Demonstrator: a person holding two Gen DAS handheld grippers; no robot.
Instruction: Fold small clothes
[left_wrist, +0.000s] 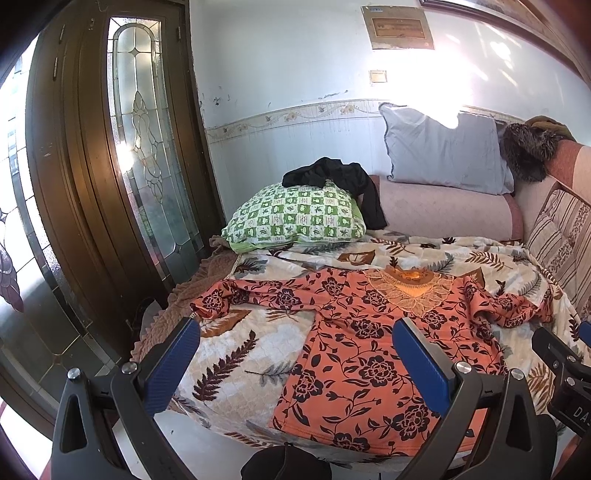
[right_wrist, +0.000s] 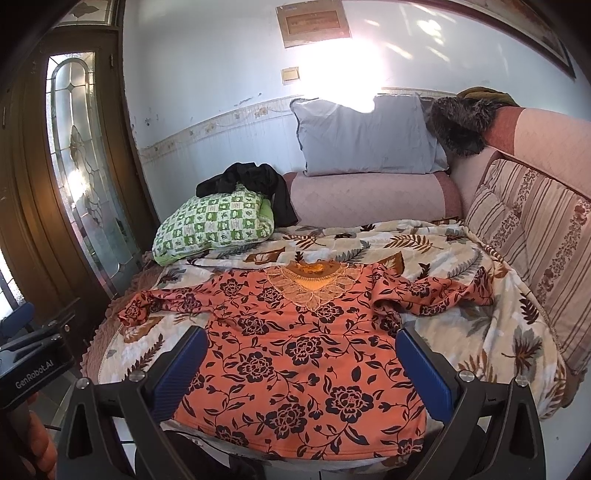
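An orange long-sleeved top with dark flowers (left_wrist: 373, 343) lies spread flat, front up, on a leaf-print blanket (left_wrist: 251, 354); its lace neckline is at the far end and both sleeves stretch outward. It also shows in the right wrist view (right_wrist: 295, 354). My left gripper (left_wrist: 295, 354) is open and empty, held above the top's near left hem. My right gripper (right_wrist: 301, 362) is open and empty above the lower body of the top. The right gripper's body (left_wrist: 565, 373) shows at the right edge of the left wrist view.
A green checked pillow (left_wrist: 295, 218) with a black garment (left_wrist: 340, 181) on it lies at the far left of the bed. A grey pillow (left_wrist: 443, 151) and a pink bolster (left_wrist: 443, 206) stand behind. A striped cushion (right_wrist: 535, 243) lines the right side. A wooden glass door (left_wrist: 122, 147) is at left.
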